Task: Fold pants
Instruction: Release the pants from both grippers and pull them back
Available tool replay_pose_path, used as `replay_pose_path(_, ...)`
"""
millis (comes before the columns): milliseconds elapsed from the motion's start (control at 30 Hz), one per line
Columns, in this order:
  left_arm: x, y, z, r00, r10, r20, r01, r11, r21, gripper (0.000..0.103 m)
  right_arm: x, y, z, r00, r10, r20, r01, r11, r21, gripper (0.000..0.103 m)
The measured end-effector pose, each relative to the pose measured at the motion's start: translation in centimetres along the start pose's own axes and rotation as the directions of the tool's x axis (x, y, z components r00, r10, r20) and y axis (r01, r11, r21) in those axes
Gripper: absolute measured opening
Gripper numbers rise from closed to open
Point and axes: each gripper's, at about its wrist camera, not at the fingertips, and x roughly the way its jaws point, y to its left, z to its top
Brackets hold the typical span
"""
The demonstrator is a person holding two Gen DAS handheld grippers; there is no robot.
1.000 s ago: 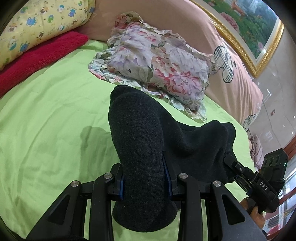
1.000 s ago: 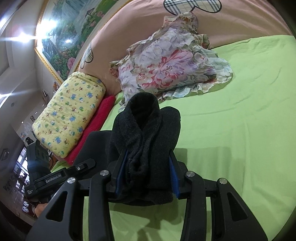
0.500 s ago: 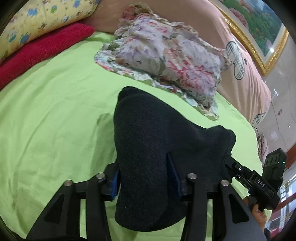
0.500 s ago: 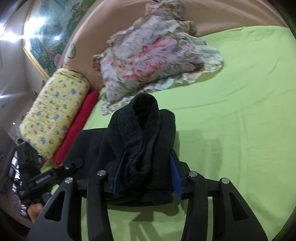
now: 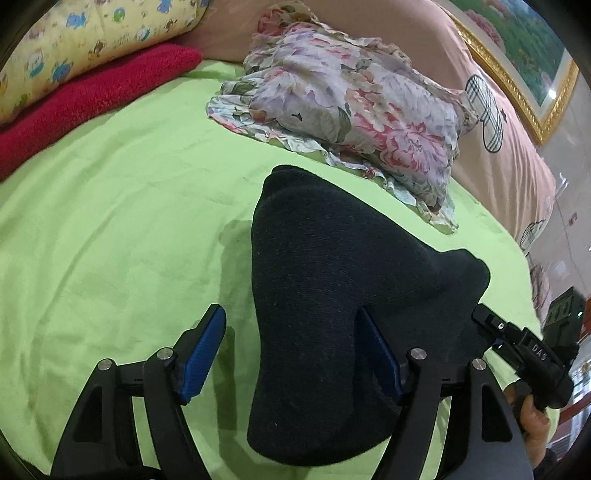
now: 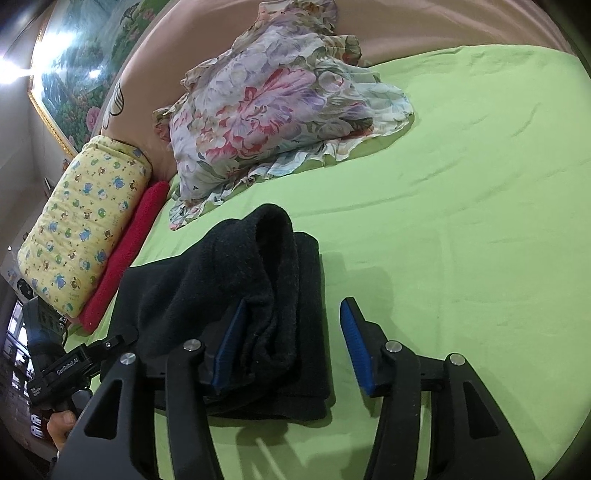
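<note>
Pants (image 5: 332, 317) lie between both wide-open grippers, left gripper (image 5: 295, 350) and right gripper (image 6: 291, 343).

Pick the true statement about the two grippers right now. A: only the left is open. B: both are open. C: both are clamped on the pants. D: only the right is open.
B: the left gripper and right gripper each show a gap beside the black pants.

The bed (image 5: 110, 206), covered by a green sheet, is seen to carry the dark folded pants (image 5: 332, 295) near the front, a floral cloth bundle (image 5: 351, 110) behind them, and a red towel (image 5: 92, 99) under a yellow patterned pillow (image 5: 92, 33).
</note>
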Motion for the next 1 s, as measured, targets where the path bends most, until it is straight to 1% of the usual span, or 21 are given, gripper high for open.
replay_pose_path(67,-0.4,-0.3,-0.2,1.0,0.022,0.003,-0.022,1.0,0.017,0.076,-0.3,0.3,0.0,1.0,-0.01,0.004,0.01,1.0,-0.013,0.053)
replay_pose_path(167,-0.7,-0.5,-0.4,0.998,0.057,-0.011,-0.056,0.998,0.032,0.08,-0.9,0.5,0.1,1.0,-0.019,0.011,0.019,1.0,-0.019,0.053)
replay_pose_path(267,-1.3,-0.9,-0.7,0.996,0.084,-0.019,-0.083,0.995,0.058,0.081,-1.6,0.8,0.2,1.0,-0.027,0.013,0.028,0.999,-0.032,0.055)
replay_pose_path(433,-2.5,-1.6,-1.3,0.992,0.125,-0.012,-0.123,0.987,0.102,0.081,-2.8,2.0,0.5,0.999,-0.037,0.02,0.039,0.995,-0.087,0.055)
replay_pose_path(600,-3.6,-2.1,-1.9,0.993,0.12,-0.002,-0.118,0.984,0.132,0.082,-3.6,3.4,0.5,0.999,-0.028,0.028,0.031,0.99,-0.134,0.055)
replay_pose_path(767,-4.8,-2.3,-2.7,0.99,0.138,0.017,-0.139,0.979,0.148,0.082,-4.5,4.4,0.2,0.999,-0.019,0.039,0.025,0.985,-0.168,0.062)
replay_pose_path(1000,-6.2,-2.9,-3.8,0.988,0.15,0.046,-0.156,0.971,0.184,0.083,-5.2,5.4,-1.0,0.999,-0.018,0.04,0.026,0.973,-0.231,0.068)
